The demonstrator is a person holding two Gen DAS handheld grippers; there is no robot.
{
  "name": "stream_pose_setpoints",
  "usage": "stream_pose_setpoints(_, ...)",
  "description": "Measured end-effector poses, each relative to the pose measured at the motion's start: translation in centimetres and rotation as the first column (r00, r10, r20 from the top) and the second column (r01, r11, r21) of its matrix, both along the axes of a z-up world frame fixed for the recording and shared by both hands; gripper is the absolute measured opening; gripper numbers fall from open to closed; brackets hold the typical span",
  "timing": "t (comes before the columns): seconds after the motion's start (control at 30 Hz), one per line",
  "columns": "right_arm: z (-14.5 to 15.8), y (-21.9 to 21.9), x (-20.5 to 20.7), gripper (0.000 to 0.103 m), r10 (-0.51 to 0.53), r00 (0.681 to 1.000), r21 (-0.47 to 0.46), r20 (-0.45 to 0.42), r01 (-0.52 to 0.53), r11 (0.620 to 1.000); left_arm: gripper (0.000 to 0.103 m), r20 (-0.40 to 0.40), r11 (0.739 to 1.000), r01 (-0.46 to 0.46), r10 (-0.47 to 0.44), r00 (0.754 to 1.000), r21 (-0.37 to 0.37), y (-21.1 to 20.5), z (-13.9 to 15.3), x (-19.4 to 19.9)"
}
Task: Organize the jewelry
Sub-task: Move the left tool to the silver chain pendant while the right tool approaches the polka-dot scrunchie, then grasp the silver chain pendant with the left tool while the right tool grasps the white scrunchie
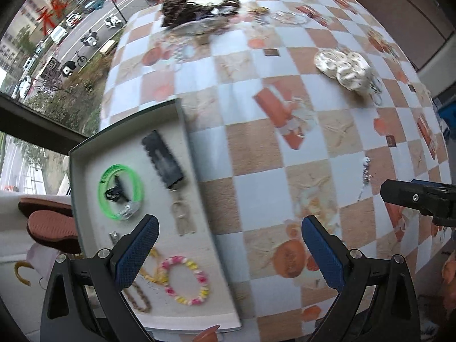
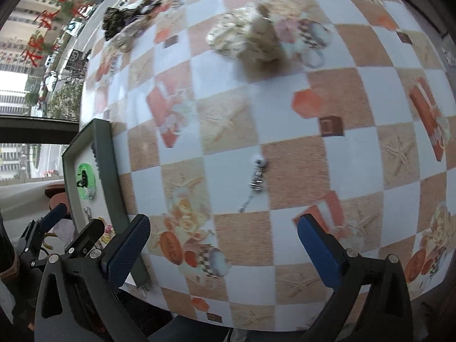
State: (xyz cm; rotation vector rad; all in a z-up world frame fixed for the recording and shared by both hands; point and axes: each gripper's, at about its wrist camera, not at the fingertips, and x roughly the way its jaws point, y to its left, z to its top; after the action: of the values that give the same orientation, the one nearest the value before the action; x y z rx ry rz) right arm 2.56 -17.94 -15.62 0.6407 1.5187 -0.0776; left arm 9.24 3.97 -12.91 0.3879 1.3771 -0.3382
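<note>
Right gripper (image 2: 223, 249): nearest item in its own view, jaws spread wide, nothing between the blue pads. Left gripper (image 1: 230, 252): likewise wide apart and empty, hanging over the tray's right rim.

Table (image 1: 256, 156): checked cloth, largest surface; bears all below.

Tray (image 1: 182, 119): grey, shallow, at the table's left edge. Contents: black comb-like clip (image 1: 163, 160); green coiled band (image 1: 119, 192) with a small black clip inside it; pink-and-yellow bead bracelet (image 1: 185, 280); brown bead strand (image 1: 141, 299), partly hidden by the left finger; pale tassel piece (image 1: 182, 218).

Cream scrunchies (image 2: 248, 41): far side, well apart from both tools.

Dark tangle of jewelry (image 1: 182, 11): far edge, blurred.

Silver charm chain (image 2: 256, 178): loose on the cloth, right of the tray. It lies ahead of the right gripper, roughly midway between its fingers, long axis running away from the camera with a slight lean. Right hand judged nearer; likely next pick.
</note>
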Motion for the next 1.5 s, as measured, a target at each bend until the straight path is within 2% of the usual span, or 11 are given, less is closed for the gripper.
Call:
stream_pose_setpoints(0.2, -0.7, -2.8, -0.4, 0.103, -0.018, 0.999, -0.004, -0.027, 0.018, 1.000, 0.102, -0.025, 0.999, 0.036, -0.035, 0.999, 0.030, -2.8, -1.3, -0.6)
stream_pose_setpoints(0.37, -0.3, -5.1, 0.8, 0.103, -0.020, 1.000, -0.026, -0.010, 0.020, 0.999, 0.102, -0.040, 0.998, 0.049, -0.048, 0.998, 0.035, -5.2, -2.2, -0.6)
stream_pose_setpoints(0.53, 0.3, -7.4, 3.8, 0.103, 0.004, 1.000, -0.051, 0.023, -0.003, 0.999, 0.102, -0.064, 0.999, 0.032, -0.031, 0.997, 0.021, -6.9, -3.2, -0.4)
stream_pose_setpoints(0.67, 0.5, -8.4, 6.3, 0.103, 0.037, 0.998, -0.066, 0.043, -0.034, 0.997, 0.102, -0.085, 0.998, 0.059, -0.061, 0.994, -0.022, -8.7, -3.8, -0.9)
stream_pose_setpoints(0.97, -0.2, -8.2, 11.0, 0.103, 0.134, 0.989, -0.068, 0.062, -0.129, 0.989, 0.102, -0.116, 0.994, 0.078, -0.086, 0.989, -0.078, -12.4, -5.5, -2.6)
stream_pose_setpoints(1.03, -0.7, -8.1, 12.0, 0.103, 0.149, 0.987, -0.072, 0.063, -0.145, 0.987, 0.092, -0.115, 0.994, 0.078, -0.087, 0.990, -0.079, -13.0, -5.8, -2.9)
stream_pose_setpoints(1.13, -1.5, -7.9, 13.1, 0.103, 0.177, 0.983, -0.067, 0.058, -0.173, 0.983, 0.091, -0.119, 0.995, 0.080, -0.087, 0.989, -0.063, -13.9, -6.6, -3.1)
stream_pose_setpoints(1.23, -2.5, -7.5, 14.0, 0.103, 0.200, 0.978, -0.066, 0.054, -0.197, 0.978, 0.080, -0.124, 0.995, 0.081, -0.088, 0.988, -0.059, -14.7, -7.2, -3.4)
stream_pose_setpoints(1.3, -3.1, -7.3, 14.5, 0.103, 0.208, 0.977, -0.058, 0.051, -0.205, 0.977, 0.079, -0.127, 0.995, 0.079, -0.086, 0.988, -0.060, -15.1, -7.5, -3.3)
stream_pose_setpoints(1.37, -3.4, -7.3, 14.9, 0.103, 0.210, 0.976, -0.054, 0.051, -0.208, 0.977, 0.072, -0.123, 0.995, 0.082, -0.088, 0.988, -0.053, -15.6, -7.8, -3.5)
stream_pose_setpoints(1.5, -3.9, -7.1, 15.7, 0.097, 0.230, 0.972, -0.062, 0.049, -0.227, 0.972, 0.072, -0.105, 0.994, 0.093, -0.098, 0.990, -0.056, -17.1, -7.7, -3.9)
